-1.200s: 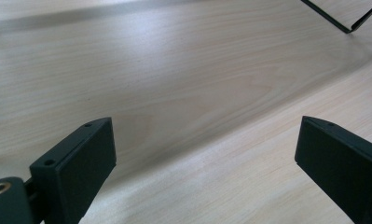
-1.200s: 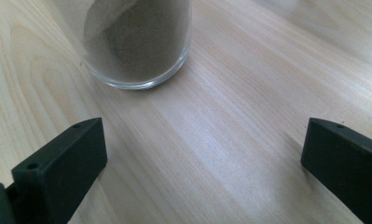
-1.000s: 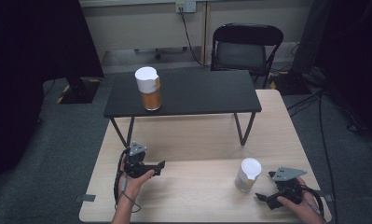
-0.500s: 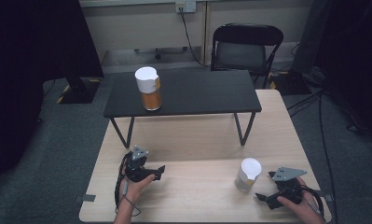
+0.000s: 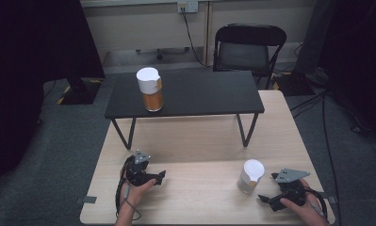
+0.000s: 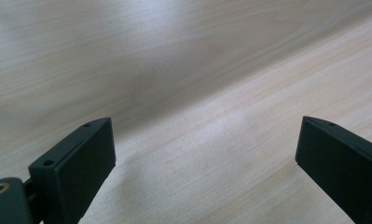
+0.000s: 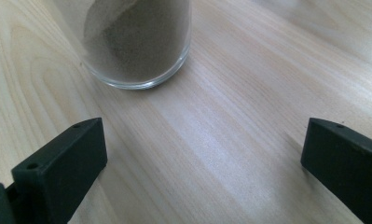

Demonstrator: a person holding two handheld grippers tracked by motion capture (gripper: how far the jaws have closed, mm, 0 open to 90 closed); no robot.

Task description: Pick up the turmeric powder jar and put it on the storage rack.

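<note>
Resting low on the light wooden table (image 5: 204, 141), the left gripper (image 5: 160, 177) sits in the person's left hand (image 5: 137, 189) near the table's front-left part, its jaws pointing toward the middle. In the left gripper view its two black jaws stand wide apart with bare wood grain between them. The right gripper (image 5: 265, 199) lies at the front-right corner in the right hand (image 5: 296, 205), a grey three-cornered plate (image 5: 292, 174) on top; its jaws are also spread wide and grip nothing. Just beside it, toward the table's middle, stands a glass jar (image 5: 250, 177) with a white lid and a tan, sandy filling — in the right gripper view the jar's clear base (image 7: 138, 44) sits ahead of the jaws and toward the left one, apart from both. Farther back, a low black bench-like table (image 5: 209, 92) straddles the wooden top on thin legs, and a second white-lidded jar (image 5: 150, 89) with an orange-brown filling stands upright on its left part. Behind it — on the grey carpet — is a black folding chair (image 5: 249, 44), and a cable hangs from a wall socket (image 5: 186, 6).
</note>
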